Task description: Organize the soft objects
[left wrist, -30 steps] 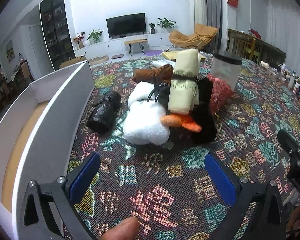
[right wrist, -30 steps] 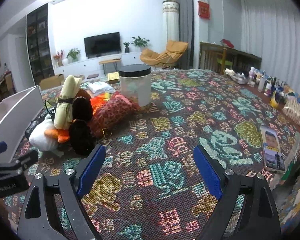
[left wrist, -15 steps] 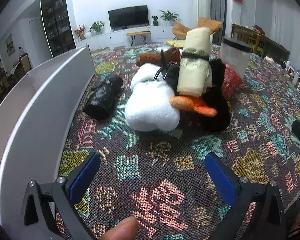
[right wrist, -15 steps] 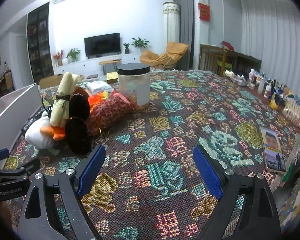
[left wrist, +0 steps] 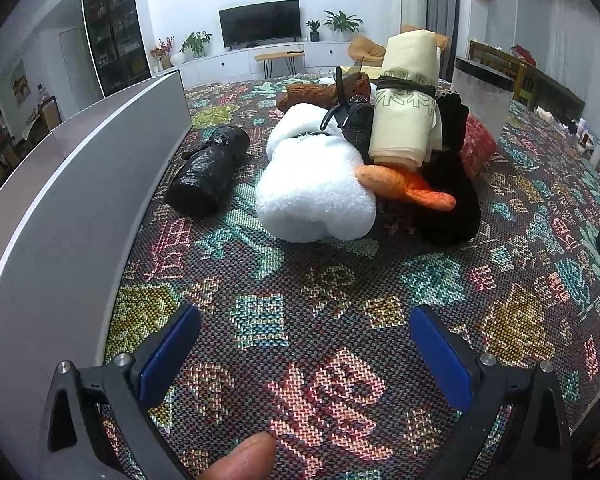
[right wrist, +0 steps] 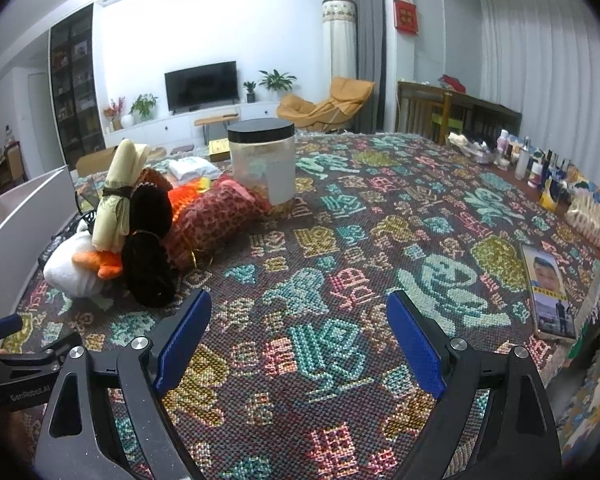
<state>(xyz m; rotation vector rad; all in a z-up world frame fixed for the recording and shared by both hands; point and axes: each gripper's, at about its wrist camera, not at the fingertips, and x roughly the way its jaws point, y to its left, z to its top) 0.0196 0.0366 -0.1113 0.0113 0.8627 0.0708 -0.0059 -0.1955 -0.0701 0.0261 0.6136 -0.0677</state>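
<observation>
One jar (left wrist: 482, 98) half-hidden behind toys (left wrist: 316, 184).

Even, soft indoor light from ceiling fixtures; faint shadows under the pile. Both fisheye views bend strongly, with black vignetted corners. Focus stays sharp.
</observation>
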